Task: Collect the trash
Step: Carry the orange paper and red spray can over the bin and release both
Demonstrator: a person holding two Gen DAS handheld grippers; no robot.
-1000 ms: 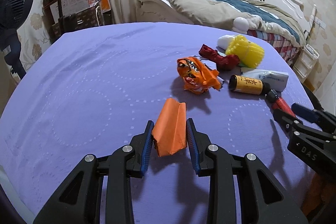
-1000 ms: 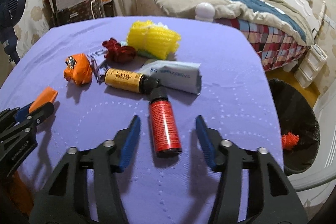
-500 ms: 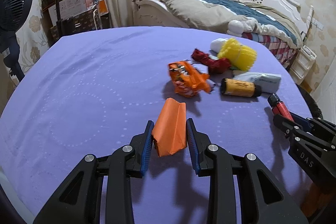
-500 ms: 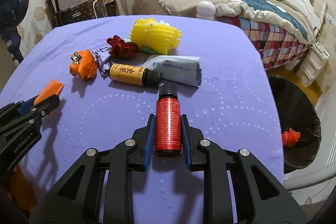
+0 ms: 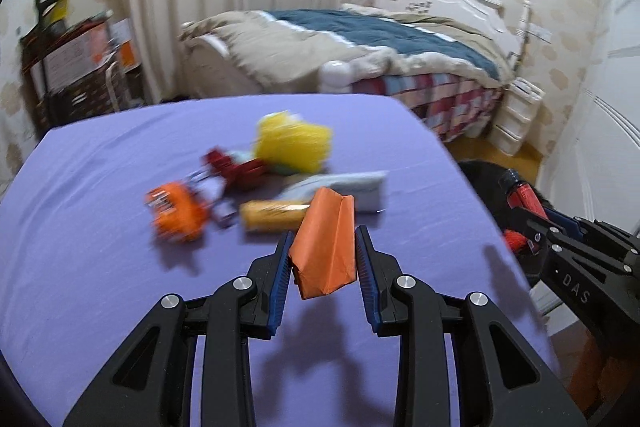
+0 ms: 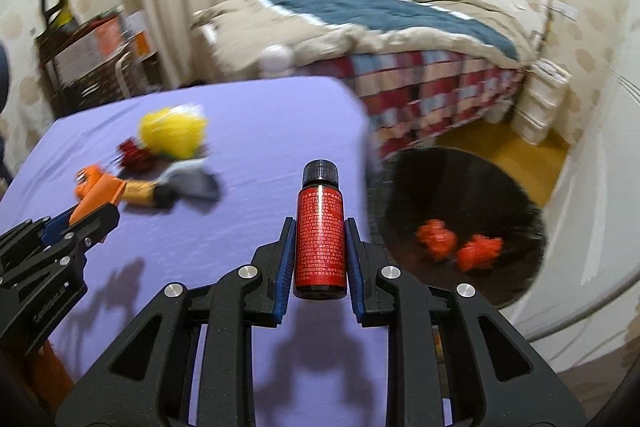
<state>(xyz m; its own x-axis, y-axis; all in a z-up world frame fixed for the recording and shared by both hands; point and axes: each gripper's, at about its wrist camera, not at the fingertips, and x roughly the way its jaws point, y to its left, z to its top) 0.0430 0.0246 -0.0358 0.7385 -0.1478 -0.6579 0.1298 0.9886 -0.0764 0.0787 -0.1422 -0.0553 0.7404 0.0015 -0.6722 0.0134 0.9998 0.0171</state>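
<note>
Here, right gripper (image 6: pixel 320 259) clamps the red bottle (image 6: pixel 320 231) — cap pointing forward.

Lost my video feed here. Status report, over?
Left gripper shut on orange paper. Right gripper shut on red bottle. Black bin ahead right, path open. More trash on the table.

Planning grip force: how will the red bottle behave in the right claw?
The red bottle looks rigid, so it probably won't crush in the right claw. Its glossy round sides may slip or twist. Set down sideways, it would likely roll.
</note>
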